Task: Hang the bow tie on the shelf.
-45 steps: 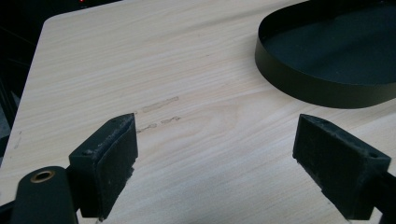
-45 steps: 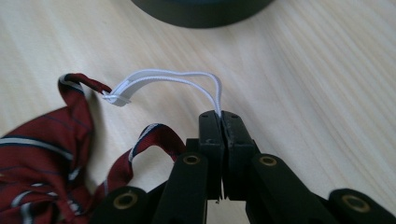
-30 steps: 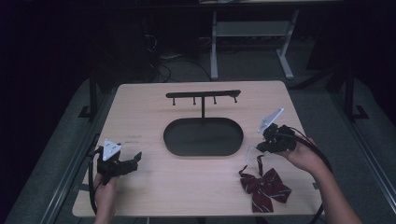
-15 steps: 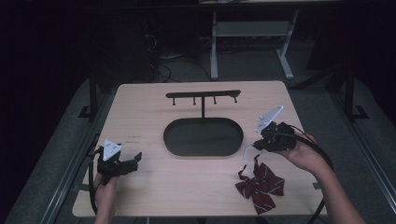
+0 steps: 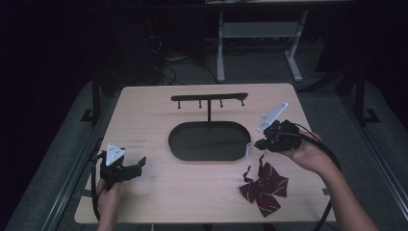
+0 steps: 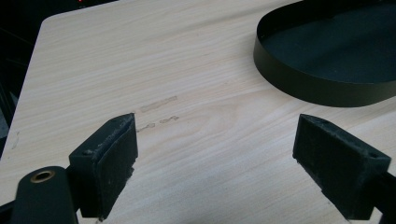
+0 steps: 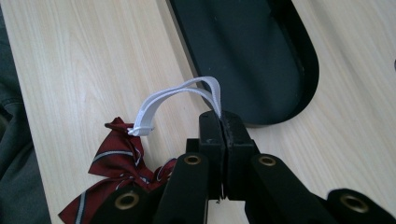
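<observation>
A dark red striped bow tie (image 5: 265, 188) lies on the table near the front right, its white elastic strap (image 5: 248, 155) pulled upward. My right gripper (image 5: 258, 143) is shut on that strap just right of the black oval tray (image 5: 179, 144). The right gripper view has the strap (image 7: 175, 94) looping from the closed jaws down to the bow tie (image 7: 116, 158), with my right gripper (image 7: 219, 117) pinching its top. At the front left my left gripper (image 5: 138, 164) stands open and low over bare wood; between its pads (image 6: 112, 154) there is nothing, my left gripper (image 6: 215, 163) pointing toward the tray (image 6: 322, 88).
A black T-shaped rack (image 5: 209, 98) with several small hooks rises from the far end of the tray. The wooden table (image 5: 192, 192) has edges close to both hands. Cables trail from both grippers. Dark floor and a metal stand lie beyond the table.
My right gripper has risen with the strap, drawing it taut and tugging the bow tie slightly left, its near end lifting. The left gripper has stayed put.
</observation>
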`<state>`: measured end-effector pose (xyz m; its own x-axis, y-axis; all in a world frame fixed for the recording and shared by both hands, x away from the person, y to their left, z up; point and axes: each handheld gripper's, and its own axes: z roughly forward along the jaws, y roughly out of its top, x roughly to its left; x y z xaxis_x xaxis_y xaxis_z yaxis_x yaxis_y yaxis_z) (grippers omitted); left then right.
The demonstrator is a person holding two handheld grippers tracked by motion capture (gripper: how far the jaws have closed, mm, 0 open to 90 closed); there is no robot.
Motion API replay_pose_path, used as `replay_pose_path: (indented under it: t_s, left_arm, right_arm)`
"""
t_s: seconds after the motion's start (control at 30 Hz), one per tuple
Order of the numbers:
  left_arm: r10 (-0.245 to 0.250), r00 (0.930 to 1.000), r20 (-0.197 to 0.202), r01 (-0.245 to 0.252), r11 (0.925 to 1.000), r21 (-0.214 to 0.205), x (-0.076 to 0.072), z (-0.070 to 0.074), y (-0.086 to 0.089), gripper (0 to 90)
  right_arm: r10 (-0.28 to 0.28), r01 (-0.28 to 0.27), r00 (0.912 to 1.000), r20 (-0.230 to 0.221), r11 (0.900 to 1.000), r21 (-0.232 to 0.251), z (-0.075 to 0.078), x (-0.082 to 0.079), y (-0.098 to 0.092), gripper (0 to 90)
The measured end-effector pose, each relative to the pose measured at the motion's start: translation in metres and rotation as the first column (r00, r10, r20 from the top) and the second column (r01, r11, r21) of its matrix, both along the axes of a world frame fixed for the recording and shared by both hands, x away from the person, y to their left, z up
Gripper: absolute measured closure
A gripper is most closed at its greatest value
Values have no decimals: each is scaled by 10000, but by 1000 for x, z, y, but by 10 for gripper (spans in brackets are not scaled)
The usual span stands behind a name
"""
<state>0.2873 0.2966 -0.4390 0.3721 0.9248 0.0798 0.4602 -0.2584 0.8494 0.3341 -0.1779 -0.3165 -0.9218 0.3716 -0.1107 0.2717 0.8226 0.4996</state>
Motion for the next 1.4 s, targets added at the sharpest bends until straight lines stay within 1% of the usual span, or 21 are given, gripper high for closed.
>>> replay_pose_path:
  t_s: [0.13,0.3,0.53,0.63,0.77,0.9,1.0,1.13,1.27,1.4]
  left_arm:
    - [-20,10000,-29,20,10000,-13,0,0,0,135]
    - [-70,10000,-10,70,10000,14,0,0,-3,135]
    - [-26,9999,-110,26,10000,-17,1,-1,-2,135]
    - [-8,10000,-71,7,10000,-31,1,-1,-2,135]
    - [71,9999,-96,-72,10000,-41,1,-1,0,135]
    - [79,10000,-51,-80,10000,-57,1,0,0,135]
    - [47,10000,-48,-47,10000,-49,1,0,0,136]
    - [76,10000,-46,-77,9999,-78,2,0,0,135]
    - [69,10000,-57,-70,10000,-45,1,0,1,135]
    - [93,10000,-23,-93,9999,-110,1,0,2,135]
  right_arm:
    - [172,-173,9998,49,9998,63,5,1,6,880]
    - [374,-374,9993,81,9993,15,8,3,14,880]
    - [518,-518,9986,74,9987,1,15,7,23,880]
    - [611,-611,9981,101,9981,7,18,9,27,880]
    - [672,-672,9977,47,9977,39,22,14,31,880]
    - [714,-715,9974,102,9974,63,26,18,33,881]
    - [718,-719,9974,52,9974,87,28,20,35,880]
    - [765,-766,9970,97,9970,123,34,21,38,880]
    - [823,-824,9964,203,9966,43,39,23,41,880]
    - [860,-862,9961,201,9962,81,44,25,45,880]
